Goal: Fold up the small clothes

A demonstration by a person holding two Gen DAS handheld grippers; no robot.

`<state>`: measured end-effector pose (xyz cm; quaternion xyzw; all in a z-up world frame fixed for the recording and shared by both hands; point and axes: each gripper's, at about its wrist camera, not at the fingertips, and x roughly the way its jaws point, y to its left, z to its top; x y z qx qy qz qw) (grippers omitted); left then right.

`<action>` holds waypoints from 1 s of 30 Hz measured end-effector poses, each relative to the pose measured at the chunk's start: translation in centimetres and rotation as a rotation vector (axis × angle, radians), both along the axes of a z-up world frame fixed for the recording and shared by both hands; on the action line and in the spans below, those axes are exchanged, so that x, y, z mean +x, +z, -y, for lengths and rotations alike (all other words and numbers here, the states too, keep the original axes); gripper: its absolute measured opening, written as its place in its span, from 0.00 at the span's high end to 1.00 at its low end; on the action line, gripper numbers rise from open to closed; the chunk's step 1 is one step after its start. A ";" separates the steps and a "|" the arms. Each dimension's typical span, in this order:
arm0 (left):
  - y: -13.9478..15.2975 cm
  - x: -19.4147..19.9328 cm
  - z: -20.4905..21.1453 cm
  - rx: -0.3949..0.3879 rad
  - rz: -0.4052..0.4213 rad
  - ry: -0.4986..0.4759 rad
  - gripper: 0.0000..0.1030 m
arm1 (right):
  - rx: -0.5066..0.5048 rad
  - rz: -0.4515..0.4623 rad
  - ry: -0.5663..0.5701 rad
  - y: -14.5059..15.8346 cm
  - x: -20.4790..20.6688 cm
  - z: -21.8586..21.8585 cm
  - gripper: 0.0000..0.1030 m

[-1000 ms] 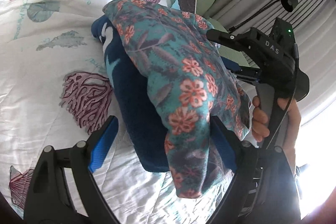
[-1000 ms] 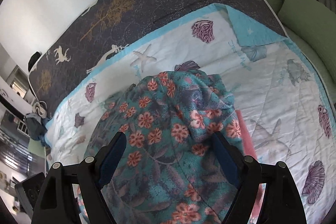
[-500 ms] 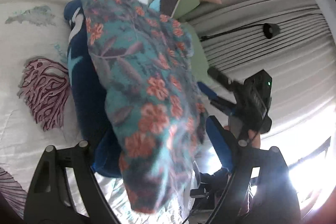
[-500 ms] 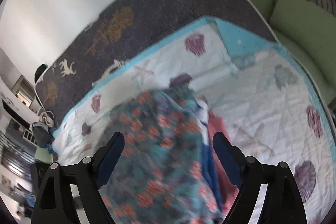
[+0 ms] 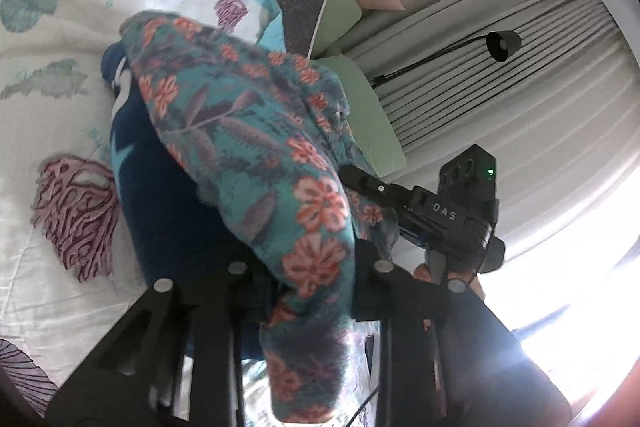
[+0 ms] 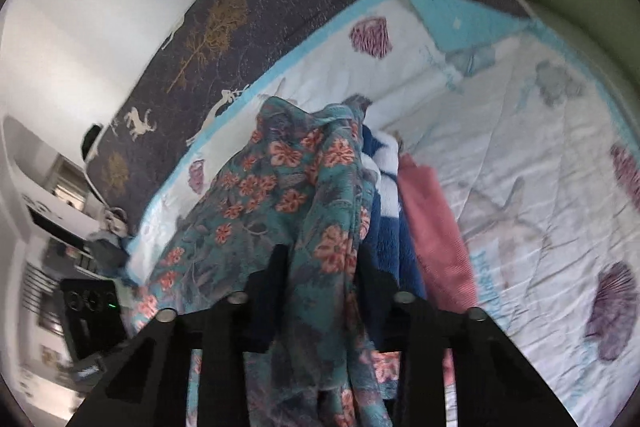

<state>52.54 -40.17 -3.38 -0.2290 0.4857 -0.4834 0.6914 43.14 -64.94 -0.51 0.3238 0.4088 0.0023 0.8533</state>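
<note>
A teal garment with orange flowers lies draped over a navy and white garment on the bed. My left gripper is shut on one edge of the floral garment, which hangs down between its jaws. My right gripper is shut on another edge of the floral garment. The right gripper also shows in the left wrist view, close beside the cloth. In the right wrist view a pink garment lies under the navy one.
The clothes lie on a white quilt with sea-life prints. A dark blanket with deer lies beyond it. Green pillows, grey curtains and a black lamp stand at the bed's far side.
Both grippers were open around the floral garment and have shut on its edges. The cloth is now bunched and lifted between the jaws.
</note>
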 end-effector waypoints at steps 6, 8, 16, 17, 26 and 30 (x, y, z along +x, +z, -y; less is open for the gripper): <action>3.8 -0.7 -0.7 -0.023 0.060 0.010 0.75 | -0.050 0.067 -0.005 4.7 -1.6 -1.4 0.81; 5.3 -0.8 -1.8 -0.047 0.068 0.021 0.75 | -0.070 0.085 0.004 6.6 -2.0 -2.3 0.81; 12.5 -2.5 -13.1 -0.057 0.189 0.147 0.75 | -0.101 0.182 0.118 14.1 -0.7 -11.7 0.81; 13.3 -2.7 -15.4 -0.055 0.212 0.169 0.75 | -0.100 0.197 0.141 15.0 -0.2 -14.0 0.81; 15.1 -5.1 -42.5 0.036 0.329 0.445 0.75 | -0.029 0.315 0.405 16.9 4.6 -39.6 0.81; 11.1 -6.0 -54.8 0.110 0.290 0.577 0.75 | 0.003 0.308 0.514 13.7 7.4 -52.3 0.81</action>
